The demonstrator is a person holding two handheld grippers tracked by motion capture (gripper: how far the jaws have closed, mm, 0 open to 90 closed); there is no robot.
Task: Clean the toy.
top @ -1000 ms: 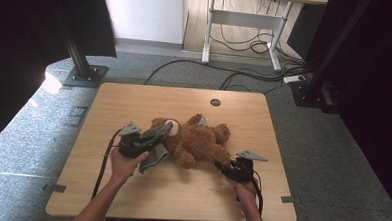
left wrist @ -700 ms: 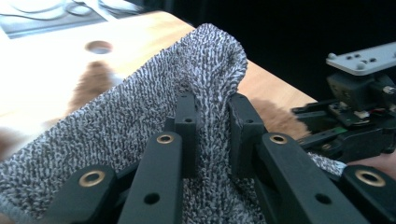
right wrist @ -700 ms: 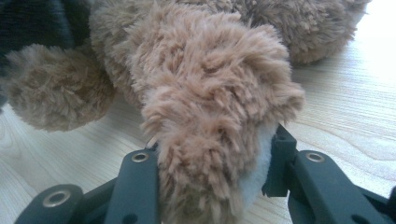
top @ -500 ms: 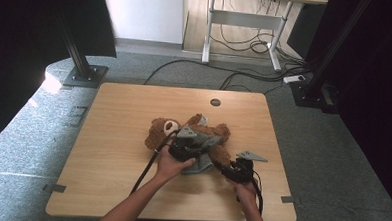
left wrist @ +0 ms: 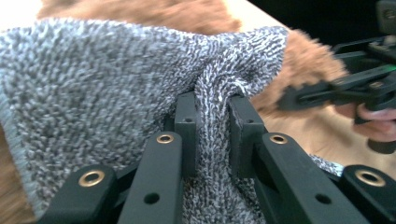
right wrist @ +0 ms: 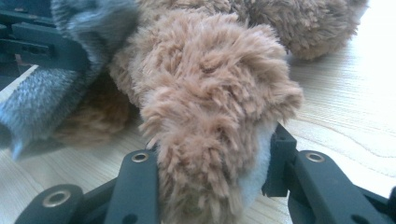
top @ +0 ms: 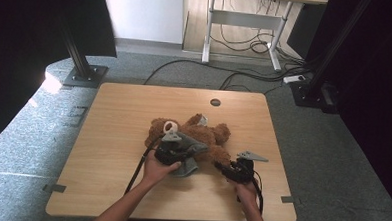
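A brown teddy bear [top: 208, 133] lies in the middle of the wooden table [top: 113, 117]. A grey knitted cloth [top: 188, 151] is draped over its near side. My left gripper [top: 181, 151] is shut on a bunched fold of the cloth [left wrist: 212, 140], which stands up between the jaws of my left gripper [left wrist: 213, 105]. The bear's brown fur [left wrist: 187, 14] shows just beyond. My right gripper [top: 222, 165] is at the bear's near right. My right gripper [right wrist: 212, 158] is shut on a furry leg of the bear [right wrist: 205, 107] with a pale sole.
The table's round cable hole [top: 215, 102] lies behind the bear. Bare wood stretches to the left and far side. Off the table stand a black stand base [top: 84, 76] and floor cables [top: 245, 77]. The other gripper [left wrist: 355, 88] shows at the right of the left gripper view.
My left gripper carried the grey cloth from the bear's left side rightward over its body, then eased back a little. My right gripper stayed on the bear's leg.
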